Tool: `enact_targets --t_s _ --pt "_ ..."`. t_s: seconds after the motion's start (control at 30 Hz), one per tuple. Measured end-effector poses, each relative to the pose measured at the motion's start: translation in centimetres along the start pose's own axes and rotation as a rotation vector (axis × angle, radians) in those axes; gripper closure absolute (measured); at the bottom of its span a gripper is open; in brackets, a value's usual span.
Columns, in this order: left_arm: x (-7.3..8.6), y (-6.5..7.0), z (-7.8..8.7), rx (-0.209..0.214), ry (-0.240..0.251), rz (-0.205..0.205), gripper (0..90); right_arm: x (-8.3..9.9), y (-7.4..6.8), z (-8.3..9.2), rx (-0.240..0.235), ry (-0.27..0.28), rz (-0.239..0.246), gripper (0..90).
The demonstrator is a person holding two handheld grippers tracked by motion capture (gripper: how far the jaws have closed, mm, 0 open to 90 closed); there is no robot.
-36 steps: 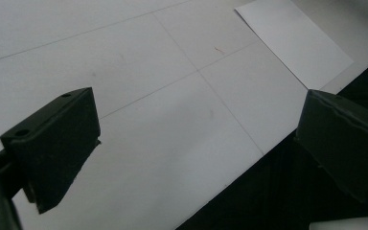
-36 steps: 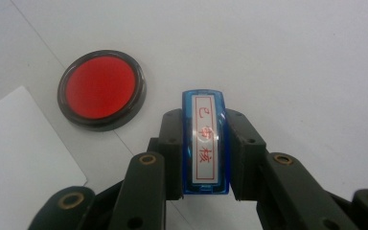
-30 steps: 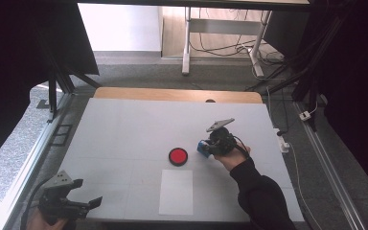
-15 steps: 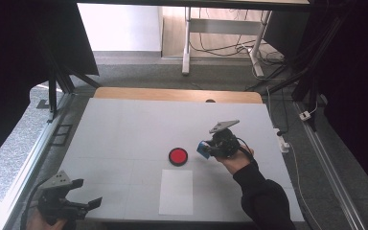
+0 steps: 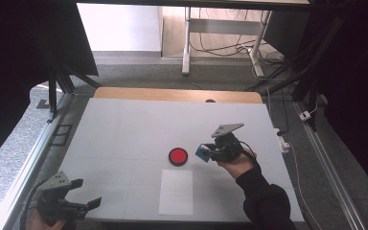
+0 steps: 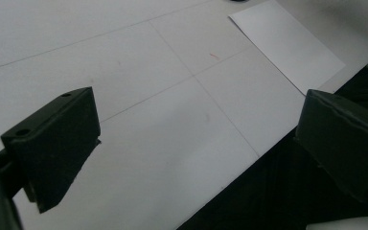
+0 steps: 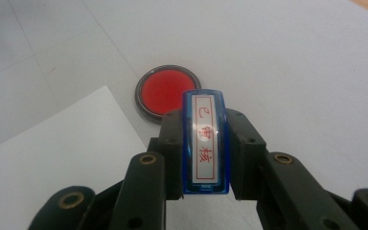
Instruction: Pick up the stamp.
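Two tongs are at work on the white bench (image 5: pixel 124 129). From the high view, the right tongs (image 5: pixel 206 152) hold a blue stamp (image 5: pixel 202 153) just beside the round red ink pad (image 5: pixel 178 156), on its right side and a little above the bench. A white sheet of paper (image 5: pixel 176 191) lies near the front edge, close below the pad. The left tongs (image 5: pixel 88 203) rest at the front left corner, well apart from all this.

From the left gripper view, the two jaws stand wide open with nothing between them, and the paper (image 6: pixel 287 43) is far ahead.

From the right gripper view, the jaws are closed firmly on both sides of the stamp (image 7: pixel 205 143), whose label has red characters; the ink pad (image 7: pixel 167 91) is just beyond its end.

I judge that the picking up is done; the inking, if needed, and the pressing on the paper are left
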State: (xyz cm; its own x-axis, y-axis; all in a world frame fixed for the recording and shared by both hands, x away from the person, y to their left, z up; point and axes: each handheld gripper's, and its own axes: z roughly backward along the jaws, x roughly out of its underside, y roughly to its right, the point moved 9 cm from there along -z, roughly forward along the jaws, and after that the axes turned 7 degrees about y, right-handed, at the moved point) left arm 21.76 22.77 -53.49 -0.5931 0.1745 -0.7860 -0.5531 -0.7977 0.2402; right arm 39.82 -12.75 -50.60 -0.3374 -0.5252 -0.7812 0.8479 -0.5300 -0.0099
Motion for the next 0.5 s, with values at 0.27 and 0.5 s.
enact_targets --t_s 0.27,0.5 --pt "0.0 0.0 0.0 -0.003 -0.002 0.003 1.6 -0.5 -1.4 0.5 -0.011 0.027 0.017 71.3" --pt "0.0 0.0 0.0 0.002 0.001 0.005 1.6 -0.6 -2.7 1.0 -0.037 0.041 0.036 71.3"
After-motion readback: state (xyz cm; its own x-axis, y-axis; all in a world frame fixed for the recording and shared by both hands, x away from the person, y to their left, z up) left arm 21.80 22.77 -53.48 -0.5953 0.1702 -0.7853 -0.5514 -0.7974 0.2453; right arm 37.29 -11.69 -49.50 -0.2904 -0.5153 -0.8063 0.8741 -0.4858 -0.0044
